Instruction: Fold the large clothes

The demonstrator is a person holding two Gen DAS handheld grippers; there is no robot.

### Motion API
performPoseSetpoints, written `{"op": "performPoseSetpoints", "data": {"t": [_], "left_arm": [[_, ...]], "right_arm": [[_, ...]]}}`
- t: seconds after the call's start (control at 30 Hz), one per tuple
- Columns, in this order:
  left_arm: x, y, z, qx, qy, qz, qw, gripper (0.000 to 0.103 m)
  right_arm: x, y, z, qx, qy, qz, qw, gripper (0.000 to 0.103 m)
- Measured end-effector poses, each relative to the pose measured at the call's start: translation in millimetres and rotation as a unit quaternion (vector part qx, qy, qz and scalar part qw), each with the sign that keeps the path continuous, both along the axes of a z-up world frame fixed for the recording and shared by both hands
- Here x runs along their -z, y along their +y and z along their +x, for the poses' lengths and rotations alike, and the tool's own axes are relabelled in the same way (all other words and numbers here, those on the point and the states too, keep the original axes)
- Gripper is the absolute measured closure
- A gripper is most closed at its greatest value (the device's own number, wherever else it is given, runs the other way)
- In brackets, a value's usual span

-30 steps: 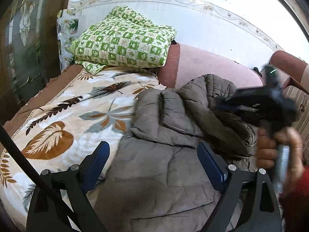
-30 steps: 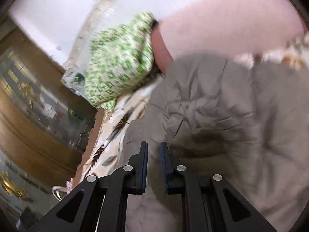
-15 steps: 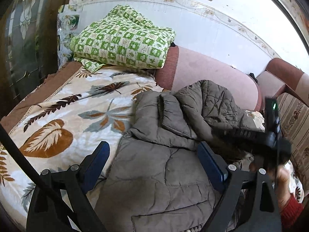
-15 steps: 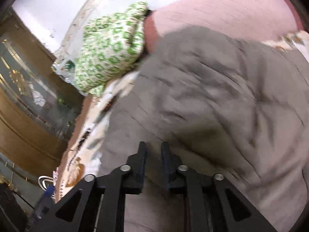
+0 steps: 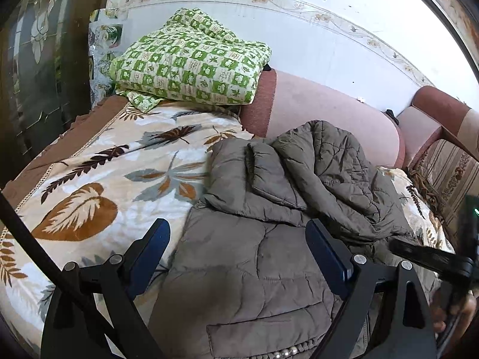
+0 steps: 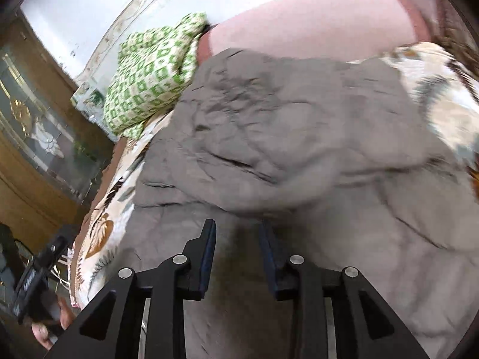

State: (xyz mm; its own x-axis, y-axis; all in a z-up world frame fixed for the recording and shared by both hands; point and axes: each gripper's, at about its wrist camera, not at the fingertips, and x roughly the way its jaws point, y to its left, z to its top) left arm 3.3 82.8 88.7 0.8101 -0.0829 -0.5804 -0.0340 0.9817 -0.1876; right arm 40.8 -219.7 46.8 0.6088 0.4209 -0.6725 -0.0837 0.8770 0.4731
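Observation:
A grey-brown quilted jacket [image 5: 269, 209] lies on the leaf-patterned blanket [image 5: 98, 179], with one sleeve folded across its upper part. My left gripper [image 5: 236, 239] hovers wide open above the jacket's lower body, nothing between its fingers. In the right wrist view the same jacket [image 6: 299, 137] fills the frame, blurred by motion. My right gripper [image 6: 238, 233] is over the jacket with its jaws opening; a gap shows between the pads and no cloth is pinched. The right tool [image 5: 434, 260] and the hand holding it show at the left wrist view's lower right.
A green checked quilt [image 5: 191, 62] is stacked at the head of the bed against a pink bolster [image 5: 323, 119]. A striped cushion [image 5: 449, 173] sits at the right. A dark glass-fronted cabinet [image 5: 36, 68] stands left of the bed.
The right gripper has pulled back from the folded sleeve toward the jacket's near right side, and its jaws have parted from shut. The sleeve stays lying on the jacket. The left gripper has kept still.

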Motion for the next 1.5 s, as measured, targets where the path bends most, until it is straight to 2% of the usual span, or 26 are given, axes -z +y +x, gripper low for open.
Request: {"op": "performPoseSetpoints", "data": {"t": [0.07,0.2,0.27,0.33,0.5,0.53,0.6,0.73,0.83,0.93,0.97,1.0,1.1,1.17,1.27,1.37,1.5], "left_arm": [[1,0,-2,-0.001,0.001,0.005,1.0000,0.012],[5,1,-7,0.002,-0.001,0.008,1.0000,0.012],[8,5,-11,-0.018,-0.004,0.035,0.9992,0.012],[9,13,-13,-0.020,0.009,0.049,0.9986,0.012],[7,46,-33,-0.035,0.010,0.012,0.9992,0.012],[9,54,-36,-0.039,0.018,0.001,0.9991,0.012],[21,73,-41,-0.044,0.055,-0.046,0.9964,0.012],[55,102,-45,-0.023,0.127,-0.161,0.9785,0.012],[73,108,-46,-0.010,0.150,-0.200,0.9683,0.012],[88,106,-44,0.025,0.172,-0.250,0.9526,0.012],[95,104,-42,0.047,0.181,-0.273,0.9436,0.012],[98,102,-41,0.058,0.187,-0.282,0.9392,0.012],[105,98,-40,0.071,0.196,-0.277,0.9380,0.012],[105,97,-43,0.082,0.196,-0.288,0.9338,0.012],[106,100,-52,0.104,0.194,-0.320,0.9215,0.012],[112,104,-62,0.103,0.207,-0.340,0.9115,0.012],[118,122,-83,0.047,0.205,-0.350,0.9129,0.012]], "right_arm": [[0,-22,-20,0.021,0.003,-0.007,1.000,0.068],[1,-60,-57,0.063,0.008,-0.039,0.997,0.045],[0,-77,-73,0.083,0.011,-0.046,0.995,0.043],[-2,-106,-95,0.111,0.019,-0.046,0.993,0.040],[1,-172,-137,0.170,0.043,-0.050,0.983,0.036],[3,-181,-142,0.176,0.048,-0.048,0.982,0.036],[9,-204,-153,0.193,0.056,-0.040,0.979,0.036],[24,-236,-165,0.214,0.070,-0.004,0.974,0.035],[43,-247,-164,0.207,0.089,0.054,0.973,0.035],[56,-245,-162,0.191,0.098,0.105,0.971,0.035],[59,-243,-162,0.186,0.098,0.119,0.970,0.034],[61,-240,-162,0.179,0.098,0.135,0.970,0.034],[67,-232,-163,0.151,0.104,0.180,0.966,0.034],[71,-220,-164,0.123,0.116,0.202,0.965,0.034],[69,-205,-169,0.099,0.121,0.191,0.969,0.033],[69,-195,-177,0.081,0.130,0.188,0.970,0.033],[72,-180,-188,0.066,0.141,0.165,0.974,0.032]]}}
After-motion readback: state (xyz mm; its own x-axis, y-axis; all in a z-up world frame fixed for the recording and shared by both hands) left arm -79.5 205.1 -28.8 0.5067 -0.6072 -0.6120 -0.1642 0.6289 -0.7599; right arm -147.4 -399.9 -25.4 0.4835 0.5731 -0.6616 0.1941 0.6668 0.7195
